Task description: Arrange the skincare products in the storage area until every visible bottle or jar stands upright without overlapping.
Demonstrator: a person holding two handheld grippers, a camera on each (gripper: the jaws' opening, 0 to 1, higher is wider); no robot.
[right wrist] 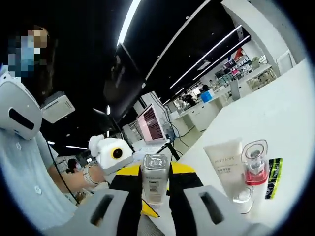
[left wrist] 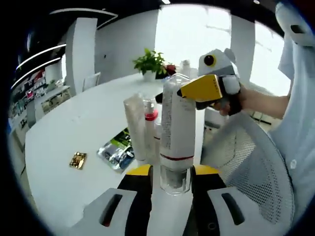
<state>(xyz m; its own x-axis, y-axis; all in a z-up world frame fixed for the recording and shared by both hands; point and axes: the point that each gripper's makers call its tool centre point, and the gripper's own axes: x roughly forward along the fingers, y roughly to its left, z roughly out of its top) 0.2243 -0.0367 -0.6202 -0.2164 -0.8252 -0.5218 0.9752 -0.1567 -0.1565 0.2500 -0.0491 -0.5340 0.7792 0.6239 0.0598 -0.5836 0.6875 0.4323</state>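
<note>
White table [left wrist: 74, 147] under bright windows carries the skincare cluster. Left claw [left wrist: 170, 179] is clamped on the tall clear bottle's [left wrist: 177, 132] lower end; right claw [left wrist: 174, 93] pinches its top at 12 o'clock. Risk — the bottle swings into the white tube [left wrist: 135, 125] and red-collared bottle [left wrist: 150, 129] just beside at 10 o'clock, toppling them.

We are holding both grippers up facing each other, the left gripper [left wrist: 170, 173] closing its yellow-tipped jaws on one end of the clear bottle [left wrist: 177, 132] while the right gripper [right wrist: 155, 173], gripped in our right hand [left wrist: 231, 101], is clamping the other end between its fingertips.
</note>
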